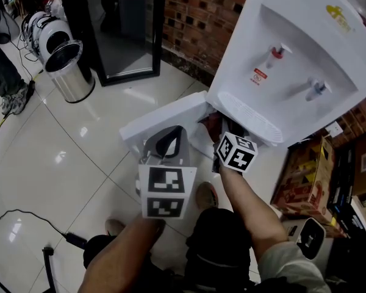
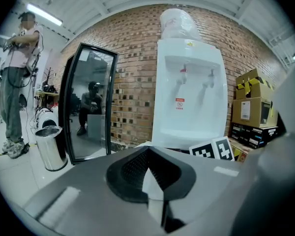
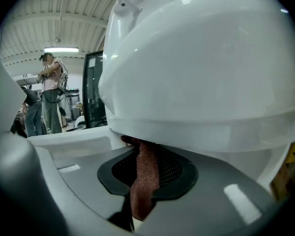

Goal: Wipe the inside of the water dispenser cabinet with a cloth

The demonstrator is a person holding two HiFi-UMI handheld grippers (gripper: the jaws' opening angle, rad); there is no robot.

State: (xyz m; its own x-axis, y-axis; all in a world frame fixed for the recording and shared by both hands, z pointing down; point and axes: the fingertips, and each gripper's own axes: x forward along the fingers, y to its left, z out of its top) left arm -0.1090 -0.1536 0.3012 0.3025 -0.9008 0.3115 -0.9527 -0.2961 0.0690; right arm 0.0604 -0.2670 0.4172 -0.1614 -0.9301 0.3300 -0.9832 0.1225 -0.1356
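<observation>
The white water dispenser (image 1: 293, 60) stands against the brick wall, and its white cabinet door (image 1: 171, 115) hangs open below it. My right gripper (image 1: 219, 136) sits at the cabinet opening, just under the dispenser's drip tray, shut on a reddish-brown cloth (image 1: 212, 124). In the right gripper view the cloth (image 3: 146, 176) hangs between the jaws, with the dispenser body (image 3: 201, 73) close above. My left gripper (image 1: 166, 140) is over the open door with its jaws shut. In the left gripper view (image 2: 148, 161) a white sliver shows between them; whether it is held I cannot tell.
A steel bin (image 1: 70, 72) stands on the tiled floor at the far left, next to a dark glass-door frame (image 1: 119, 23). Cardboard boxes (image 1: 305, 176) are stacked right of the dispenser. A cable (image 1: 24, 215) trails across the floor. A person (image 2: 19, 82) stands at the left.
</observation>
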